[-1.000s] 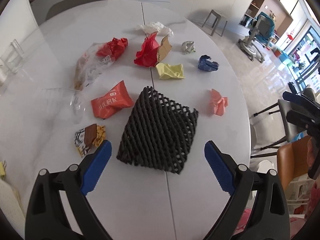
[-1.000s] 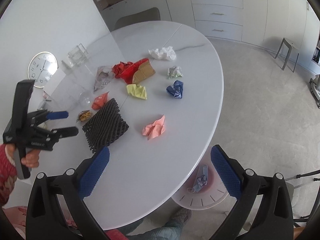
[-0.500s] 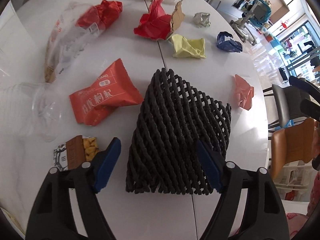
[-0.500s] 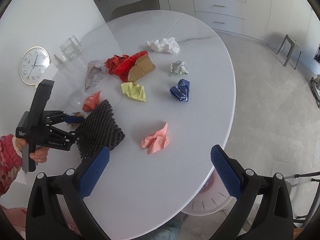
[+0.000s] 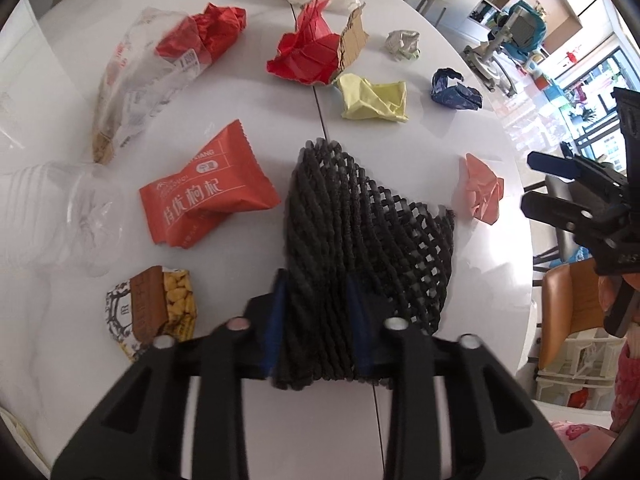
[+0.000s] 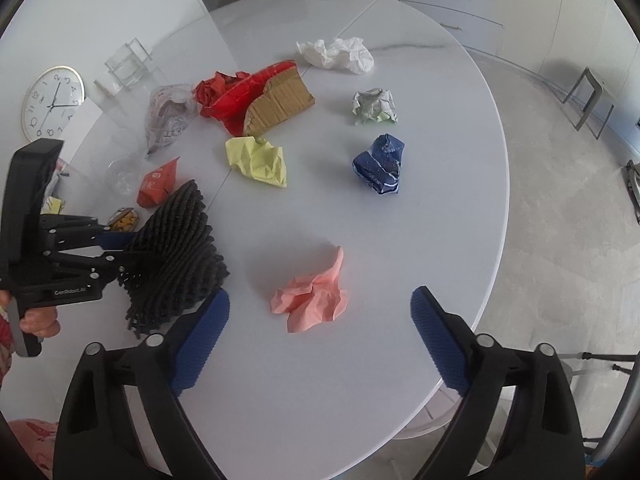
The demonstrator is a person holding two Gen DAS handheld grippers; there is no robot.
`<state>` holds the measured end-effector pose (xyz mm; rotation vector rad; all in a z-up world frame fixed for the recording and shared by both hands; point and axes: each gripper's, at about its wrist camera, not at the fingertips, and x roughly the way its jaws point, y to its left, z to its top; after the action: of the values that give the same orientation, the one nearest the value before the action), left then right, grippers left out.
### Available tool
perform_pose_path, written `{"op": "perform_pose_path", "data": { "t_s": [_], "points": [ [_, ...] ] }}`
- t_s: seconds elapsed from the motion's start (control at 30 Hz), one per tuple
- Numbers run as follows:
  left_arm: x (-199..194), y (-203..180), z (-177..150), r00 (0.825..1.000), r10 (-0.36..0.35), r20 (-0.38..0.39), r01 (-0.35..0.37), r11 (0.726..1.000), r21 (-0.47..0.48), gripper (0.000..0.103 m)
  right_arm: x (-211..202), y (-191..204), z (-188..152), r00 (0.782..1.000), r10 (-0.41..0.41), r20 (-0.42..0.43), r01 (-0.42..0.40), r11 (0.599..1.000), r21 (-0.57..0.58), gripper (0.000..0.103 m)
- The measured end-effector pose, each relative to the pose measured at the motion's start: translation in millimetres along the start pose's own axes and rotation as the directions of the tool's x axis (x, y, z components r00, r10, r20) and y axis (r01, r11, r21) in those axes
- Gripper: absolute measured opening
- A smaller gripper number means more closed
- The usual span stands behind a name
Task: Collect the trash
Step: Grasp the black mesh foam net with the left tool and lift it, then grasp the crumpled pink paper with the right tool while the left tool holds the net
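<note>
A black foam net (image 5: 360,220) lies on the white round table (image 6: 400,240). My left gripper (image 5: 316,320) points steeply down, its jaws closing on the net's near edge. The blue pads press the net into a bunch. The right wrist view shows the same grip (image 6: 120,248) from the side, with the net (image 6: 176,248) fanning out. My right gripper (image 6: 318,300) hovers over a crumpled pink paper (image 6: 312,300). Its jaws are closing but still wide, and its pads are clear of the paper.
Loose trash fills the table: an orange-red sachet (image 5: 208,196), a snack packet (image 5: 152,304), yellow paper (image 5: 372,98), a blue wrapper (image 5: 454,92), red paper with cardboard (image 5: 308,52), a clear bag (image 5: 140,76), a clear cup (image 5: 48,208) and white tissue (image 6: 336,54). The table edge runs close on the right.
My left gripper came down over the black net and closed on its near edge, bunching it. My right gripper moved down toward the pink paper and its jaws narrowed slightly.
</note>
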<state>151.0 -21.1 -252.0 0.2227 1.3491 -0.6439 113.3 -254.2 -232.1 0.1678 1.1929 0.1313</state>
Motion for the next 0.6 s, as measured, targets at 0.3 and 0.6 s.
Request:
{"op": "perform_pose_path", "data": {
  "t_s": [0.3, 0.6],
  "points": [
    [-46.3, -11.4, -13.9, 0.993, 0.012, 0.114, -0.003, 0.997, -0.08, 0.014, 16.7, 4.9, -1.0, 0.999, -0.05, -0.012, 0.051, 0.997, 0.066, 0.074],
    [-82.7, -15.6, -42.7, 0.981, 0.043, 0.189, -0.01, 0.985, -0.173, 0.014, 36.6, 17.3, -5.7, 0.992, -0.117, -0.051, 0.117, 0.993, 0.002, 0.049]
  ]
}}
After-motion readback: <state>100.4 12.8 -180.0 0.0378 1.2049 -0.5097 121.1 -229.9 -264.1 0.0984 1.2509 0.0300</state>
